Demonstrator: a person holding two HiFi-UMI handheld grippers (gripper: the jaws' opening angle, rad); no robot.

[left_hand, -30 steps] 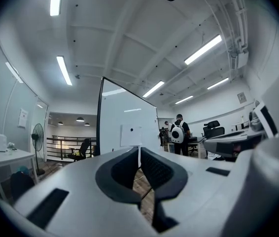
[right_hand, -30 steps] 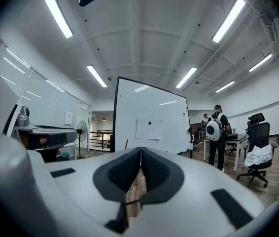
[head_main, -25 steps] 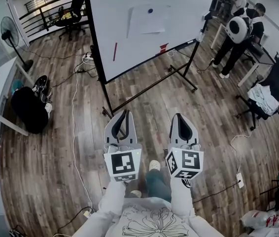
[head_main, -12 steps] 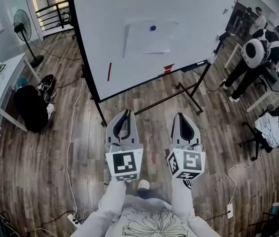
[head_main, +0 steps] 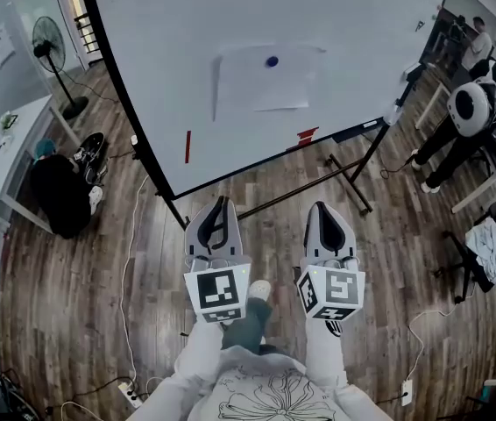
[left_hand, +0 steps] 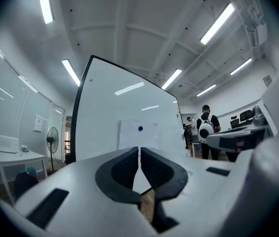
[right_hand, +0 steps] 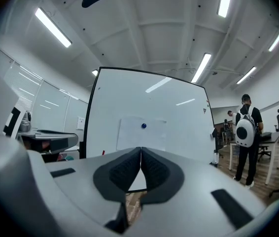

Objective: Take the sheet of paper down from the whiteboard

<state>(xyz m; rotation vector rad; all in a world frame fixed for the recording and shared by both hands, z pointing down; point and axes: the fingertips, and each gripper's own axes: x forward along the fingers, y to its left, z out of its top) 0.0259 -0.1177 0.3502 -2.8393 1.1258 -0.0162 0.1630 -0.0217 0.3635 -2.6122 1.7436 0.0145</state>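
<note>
Trouble is most likely to start at the magnet (head_main: 272, 61), the dark blue dot that pins the sheet of paper (head_main: 261, 82) near its top edge to the whiteboard (head_main: 230, 7). The sheet lies flat on the board, roughly at its middle, well apart from both claws. The left claw (head_main: 222, 202) and the right claw (head_main: 320, 205) are held side by side, pointing level at the board. Each has its jaws closed together with nothing between them.

If a claw tugs the sheet by its lower edge while the magnet sits on it, the paper could tear at the pinned spot or crumple. If the magnet is knocked off with no hold on the sheet, the paper may slide down and drop to the floor. Closed jaws pushed at a flat sheet would only skid over it, so they have to part and catch a free edge.

The board stands on a light frame (head_main: 350, 185), and a hard push could rock or shove it. The frame's feet and a white cable (head_main: 125, 261) on the floor at the left are things to trip on while walking up.
</note>
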